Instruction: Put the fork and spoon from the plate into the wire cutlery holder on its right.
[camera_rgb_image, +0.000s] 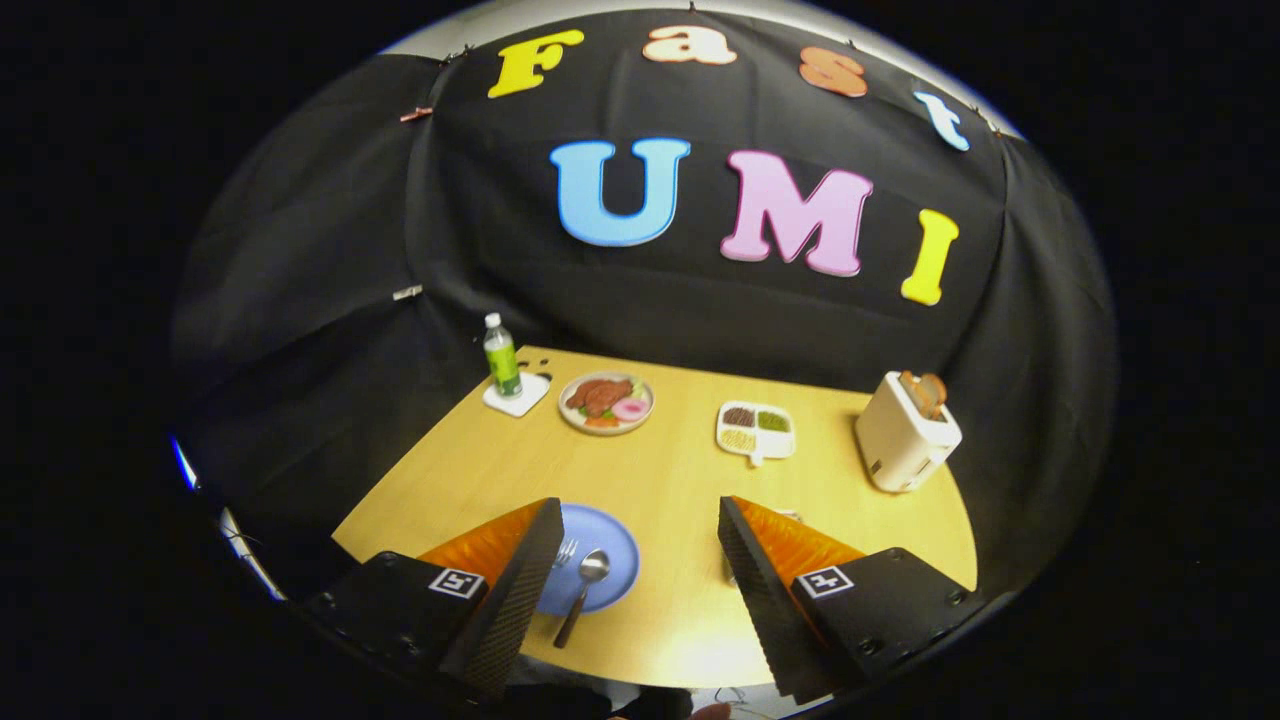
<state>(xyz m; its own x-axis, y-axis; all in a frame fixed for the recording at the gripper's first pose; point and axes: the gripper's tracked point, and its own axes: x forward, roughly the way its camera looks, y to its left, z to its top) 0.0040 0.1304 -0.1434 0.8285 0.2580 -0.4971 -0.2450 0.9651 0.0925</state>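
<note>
The gripper (640, 515) is wide open above the table (680, 620) and holds nothing. The spoon (585, 588) and the fork (565, 551) lie side by side on the blue plate (605, 560), between the fingers and close by the left one, which hides part of the plate, while the wire holder (790, 516) just peeks out behind the right finger. Far beyond the fingers stand a bottle (501, 357), a plate of food (606, 402), a small tray (756, 431) and a toaster (905, 432).
</note>
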